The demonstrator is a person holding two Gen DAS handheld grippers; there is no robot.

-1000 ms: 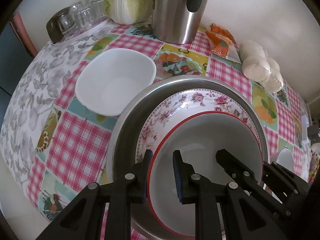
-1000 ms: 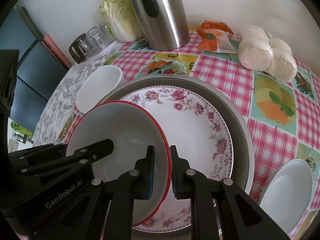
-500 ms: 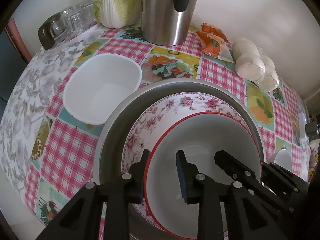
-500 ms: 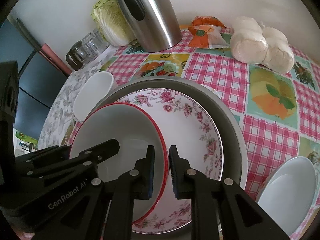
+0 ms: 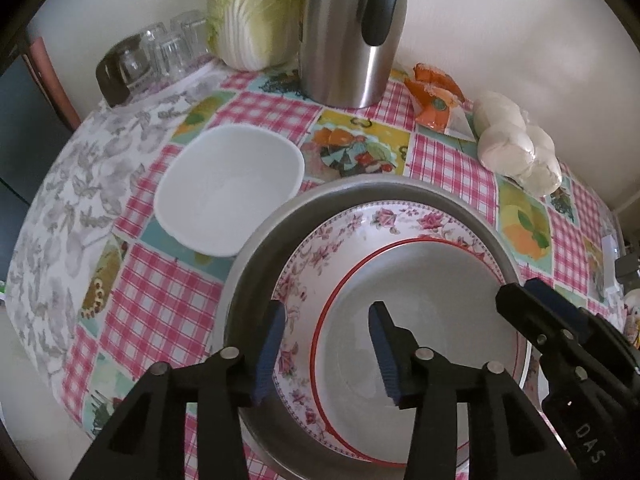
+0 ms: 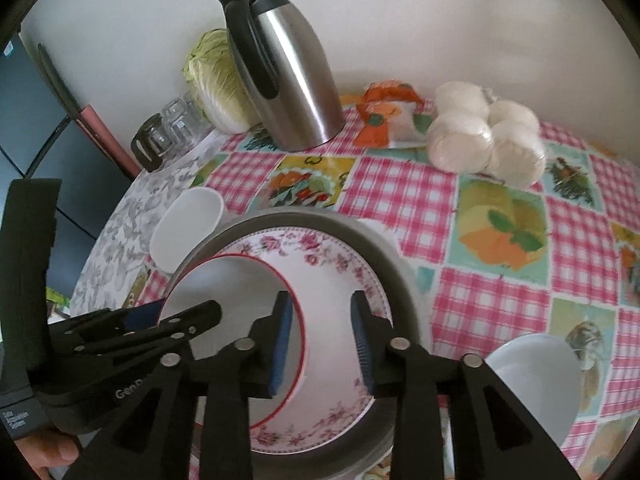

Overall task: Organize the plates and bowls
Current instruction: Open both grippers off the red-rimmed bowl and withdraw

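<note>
A white bowl with a red rim (image 5: 424,304) sits inside a floral plate (image 5: 352,220), which lies in a grey metal basin (image 5: 256,264). My left gripper (image 5: 326,350) straddles the bowl's left rim. Its jaws are opening and the pads stand clear of the rim on both sides. My right gripper (image 6: 322,346) straddles the opposite rim of the same bowl (image 6: 232,292), jaws also opening, pads off the rim. Each gripper shows in the other's view, the right gripper (image 5: 528,300) at the bowl's right edge and the left gripper (image 6: 168,314) at its left.
A white square bowl (image 5: 228,188) stands left of the basin and another white bowl (image 6: 532,376) at the near right. Along the wall are a steel jug (image 5: 352,32), a cabbage (image 5: 256,12), glasses (image 5: 160,52), an orange packet (image 5: 436,100) and bagged buns (image 5: 516,152).
Both grippers were shut on the red-rimmed bowl's rim; their jaws have now spread apart and let it go. The right gripper has lifted slightly. The bowl rests in the floral plate.
</note>
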